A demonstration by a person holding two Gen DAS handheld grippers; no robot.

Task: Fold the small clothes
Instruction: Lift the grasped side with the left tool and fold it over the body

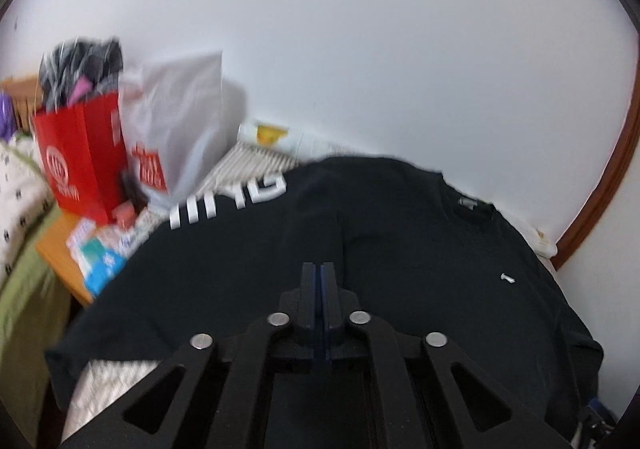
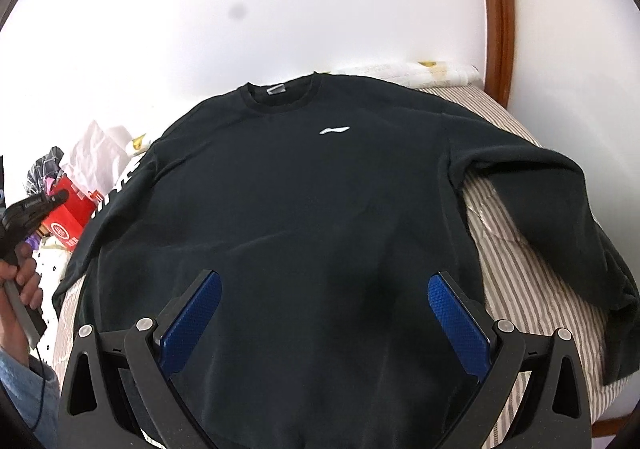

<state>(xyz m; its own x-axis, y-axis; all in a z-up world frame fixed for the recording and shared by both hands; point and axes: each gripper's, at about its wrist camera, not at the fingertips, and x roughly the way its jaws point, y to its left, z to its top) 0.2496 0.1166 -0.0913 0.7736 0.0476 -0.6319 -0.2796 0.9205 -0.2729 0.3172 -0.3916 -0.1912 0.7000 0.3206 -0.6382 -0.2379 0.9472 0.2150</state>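
A black sweatshirt (image 2: pixel 300 189) with a small white chest logo (image 2: pixel 334 130) lies face up on the striped bed (image 2: pixel 520 269), collar toward the wall. Its right sleeve drapes over the bed's edge. White letters run down its left sleeve (image 1: pixel 228 201). My right gripper (image 2: pixel 324 285) is open, its blue pads (image 2: pixel 208 313) spread wide just above the lower body of the sweatshirt. My left gripper (image 1: pixel 319 267) is shut, and I see no cloth between its pads. In the right wrist view a hand (image 2: pixel 20 277) holds the left gripper (image 2: pixel 60 196) off the left sleeve's edge.
A red paper bag (image 1: pixel 80 165) and a white plastic bag (image 1: pixel 180 121) stand on a wooden stand (image 1: pixel 60 249) left of the bed, with small boxes (image 1: pixel 100 249). White wall lies behind. A brown wooden frame (image 2: pixel 498 9) rises at the right.
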